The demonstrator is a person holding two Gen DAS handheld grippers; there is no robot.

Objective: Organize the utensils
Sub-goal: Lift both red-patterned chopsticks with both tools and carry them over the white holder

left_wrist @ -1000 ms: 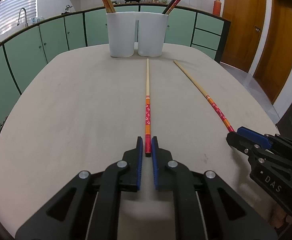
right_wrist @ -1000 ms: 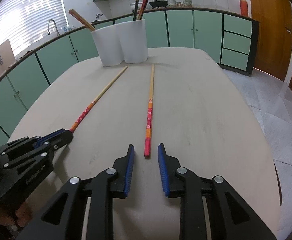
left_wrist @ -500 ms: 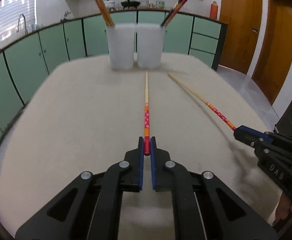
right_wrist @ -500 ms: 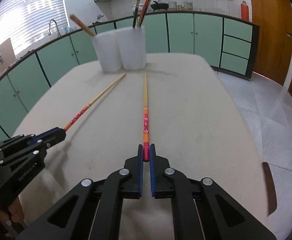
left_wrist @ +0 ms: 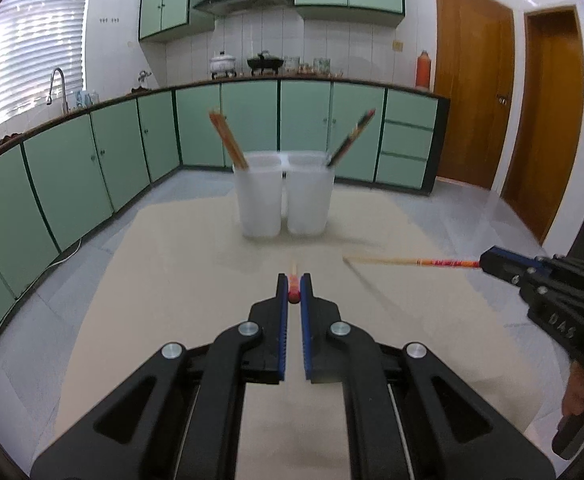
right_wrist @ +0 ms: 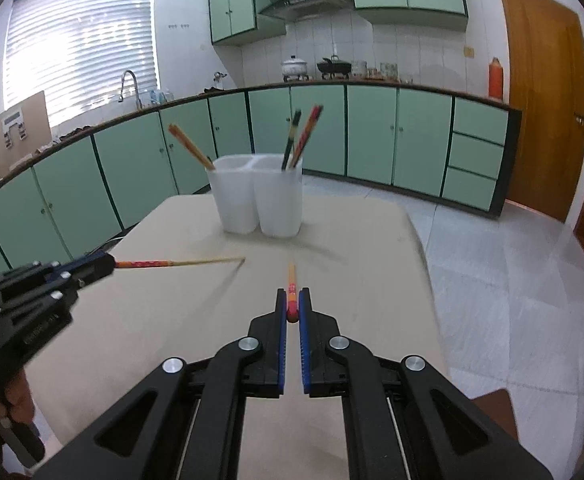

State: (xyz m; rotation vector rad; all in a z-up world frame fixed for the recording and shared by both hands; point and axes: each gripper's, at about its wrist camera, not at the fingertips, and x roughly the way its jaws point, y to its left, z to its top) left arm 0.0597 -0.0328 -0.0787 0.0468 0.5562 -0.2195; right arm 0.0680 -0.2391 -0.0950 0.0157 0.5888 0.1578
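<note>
Red-ended chopstick (left_wrist: 293, 290) pinched at its butt in the left gripper (left_wrist: 294, 294), jaws closed on it, shaft aimed at the white twin-cup holder (left_wrist: 284, 196). It is off the table (left_wrist: 172, 280), held above it. Second chopstick (right_wrist: 290, 298), same red/orange pattern, clamped the same way in the right gripper (right_wrist: 291, 306), also lifted and aimed at the holder. In the left wrist view that second stick crosses sideways, bare wood tip near the front of the holder but apart from it; some motion blur.

Holder sits at the far end of the table. Its left cup has light wooden chopsticks (right_wrist: 190, 147) leaning left; its right cup has a dark one and a red one (right_wrist: 301, 136) leaning right.

Behind the holder: green cabinets (left_wrist: 252, 120) under a counter, with pots (right_wrist: 315, 67) on a stove. Sink tap (right_wrist: 130, 84) far left of it, orange bottle (right_wrist: 495, 78) and wooden doors (left_wrist: 471, 100) to its right.
</note>
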